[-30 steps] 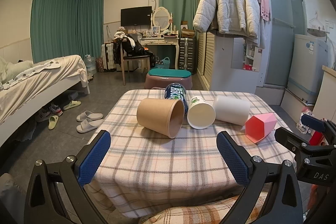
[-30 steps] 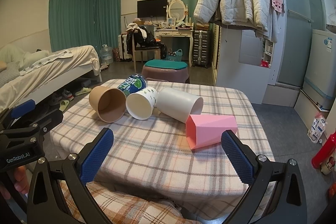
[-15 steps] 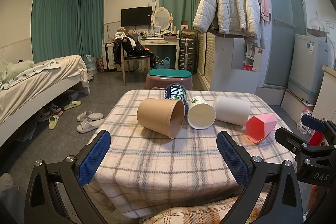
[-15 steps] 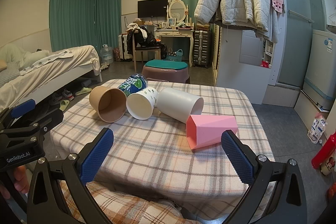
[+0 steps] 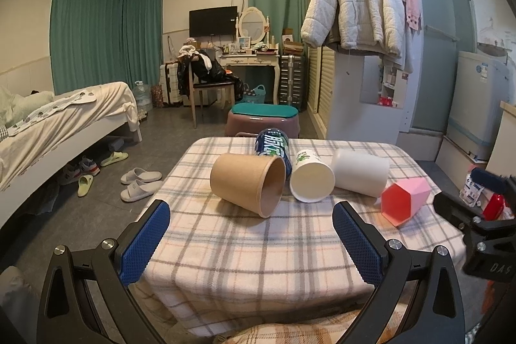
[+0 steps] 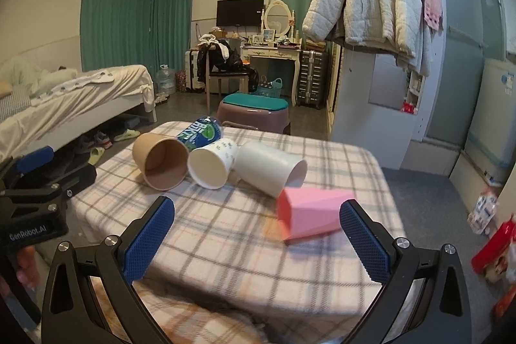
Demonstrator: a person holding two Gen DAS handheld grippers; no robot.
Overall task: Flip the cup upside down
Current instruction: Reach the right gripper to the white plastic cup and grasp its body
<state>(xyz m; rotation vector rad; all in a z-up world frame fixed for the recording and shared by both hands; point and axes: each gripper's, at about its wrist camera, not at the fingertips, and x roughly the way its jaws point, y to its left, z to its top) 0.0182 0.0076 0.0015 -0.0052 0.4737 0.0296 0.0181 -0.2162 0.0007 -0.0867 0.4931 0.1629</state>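
Observation:
Several cups lie on their sides on a plaid-covered table (image 5: pixel 245 250): a brown paper cup (image 5: pixel 246 184) (image 6: pixel 161 163), a blue-green printed cup (image 5: pixel 272 142) (image 6: pixel 200 132), a white paper cup (image 5: pixel 311 178) (image 6: pixel 211 162), a white plastic cup (image 5: pixel 359 171) (image 6: pixel 269 166) and a pink hexagonal cup (image 5: pixel 404 199) (image 6: pixel 311 213). My left gripper (image 5: pixel 251 242) is open and empty, short of the brown cup. My right gripper (image 6: pixel 256 239) is open and empty, just short of the pink cup.
A purple stool with a teal top (image 5: pixel 262 120) stands behind the table. A bed (image 5: pixel 61 124) is at the left, with slippers (image 5: pixel 138 182) on the floor. A wardrobe with a hanging white jacket (image 5: pixel 354 0) is at the right.
My right gripper has moved forward toward the table, so the pink cup now lies close to its right finger. The left gripper has barely moved.

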